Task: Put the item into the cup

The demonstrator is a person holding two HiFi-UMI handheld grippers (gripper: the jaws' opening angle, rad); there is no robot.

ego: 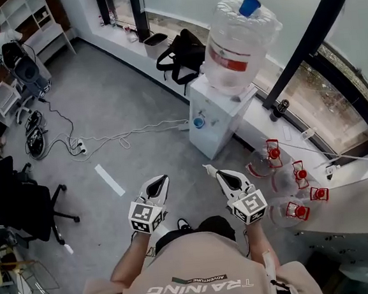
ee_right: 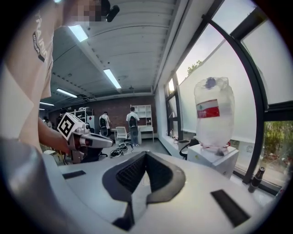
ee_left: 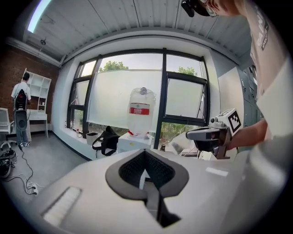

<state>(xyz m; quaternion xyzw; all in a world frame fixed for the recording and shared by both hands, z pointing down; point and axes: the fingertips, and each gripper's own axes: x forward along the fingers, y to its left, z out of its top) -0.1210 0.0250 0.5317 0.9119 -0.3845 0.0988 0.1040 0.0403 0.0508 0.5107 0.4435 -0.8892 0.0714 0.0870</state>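
Several clear cups (ego: 261,164) stand on the white counter (ego: 361,192) at the right, with red clip-like items (ego: 273,152) on or beside them. Both grippers hang side by side over the floor in front of the person, left of the counter and clear of the cups. My left gripper (ego: 163,178) is shut with nothing in it, its dark pads (ee_left: 132,168) meeting at the tip. My right gripper (ego: 210,169) is also shut and empty, pads (ee_right: 130,171) together. Each gripper shows in the other's view: the right gripper (ee_left: 206,134) and the left gripper (ee_right: 91,140).
A white water dispenser (ego: 217,118) with a large bottle (ego: 239,42) stands ahead, at the counter's end. A black bag (ego: 179,54) lies on the window ledge. Cables (ego: 100,141) run over the grey floor, and a black office chair (ego: 29,205) stands at the left.
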